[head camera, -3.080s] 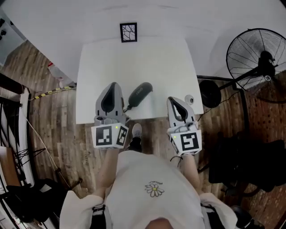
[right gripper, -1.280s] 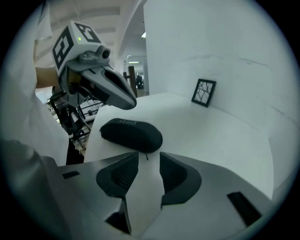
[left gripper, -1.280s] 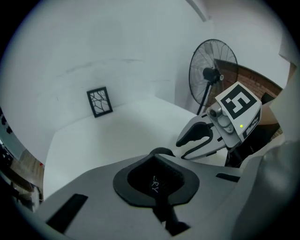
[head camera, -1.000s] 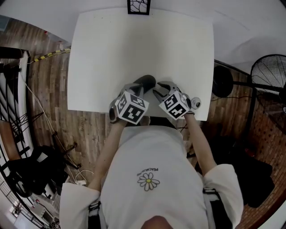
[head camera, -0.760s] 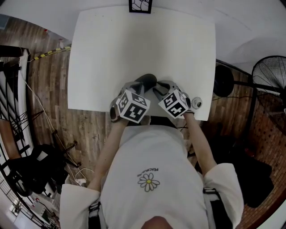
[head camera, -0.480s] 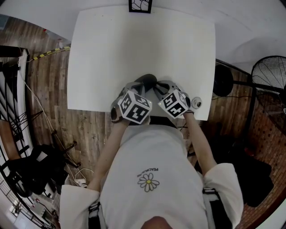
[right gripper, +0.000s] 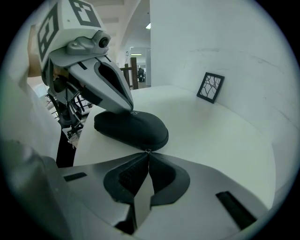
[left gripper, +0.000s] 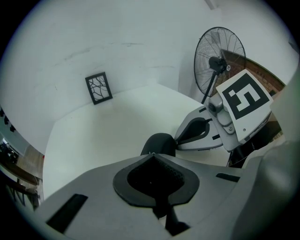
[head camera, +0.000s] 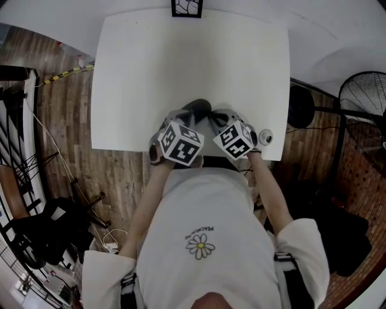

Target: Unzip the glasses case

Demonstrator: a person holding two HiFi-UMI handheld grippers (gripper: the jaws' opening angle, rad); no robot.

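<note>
Right gripper (right gripper: 148,153) pinches the zipper pull (right gripper: 147,150). Left gripper (left gripper: 152,156), clenched, presses on the glasses case (right gripper: 133,127). Best to pull steadily along the seam.

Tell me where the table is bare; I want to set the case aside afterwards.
Bare: the whole stretch of table between the framed picture at the far edge and the case, plus both side margins. Crowded: the near edge, where the left gripper and right gripper meet on the case, with a small round object at the near right corner.
</note>
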